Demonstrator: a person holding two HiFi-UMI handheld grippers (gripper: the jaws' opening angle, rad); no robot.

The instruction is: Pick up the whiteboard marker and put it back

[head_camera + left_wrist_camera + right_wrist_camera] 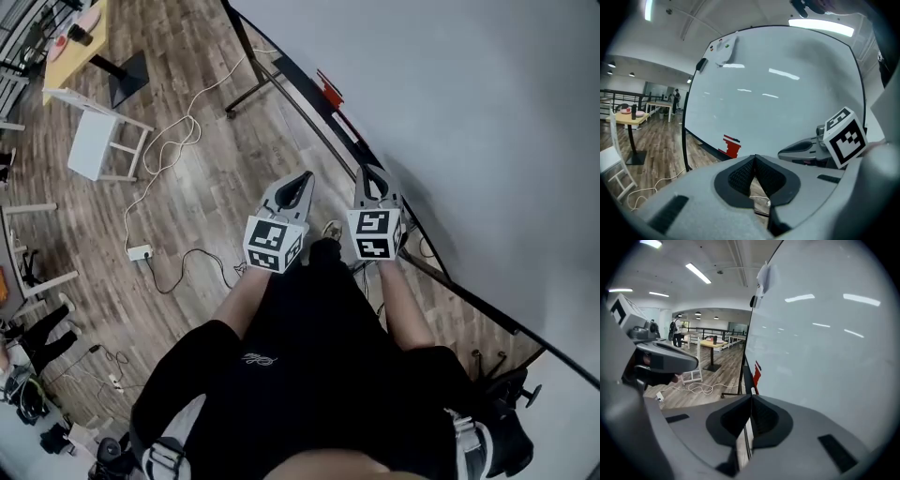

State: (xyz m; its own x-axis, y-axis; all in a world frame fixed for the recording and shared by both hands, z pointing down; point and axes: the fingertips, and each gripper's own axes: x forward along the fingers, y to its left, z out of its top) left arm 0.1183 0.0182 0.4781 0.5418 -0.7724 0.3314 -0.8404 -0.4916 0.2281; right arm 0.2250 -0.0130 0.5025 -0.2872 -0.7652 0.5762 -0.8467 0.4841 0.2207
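A large whiteboard (469, 112) stands at the right, and I hold both grippers side by side just in front of its lower edge. My left gripper (305, 176) is shut with nothing between its jaws. My right gripper (368, 171) is shut and empty too, close to the board's tray rail (309, 117). A red object (330, 94) sits on that rail, also visible as the red object (731, 146) in the left gripper view. A small black item (701, 64) clings to the board's upper corner. I cannot pick out a marker for certain.
A loose white cable (169, 141) and a power strip (140, 251) lie on the wooden floor at the left. A white stool (98, 141) and a yellow table (80, 42) stand further off. The board's stand foot (246, 94) reaches out over the floor.
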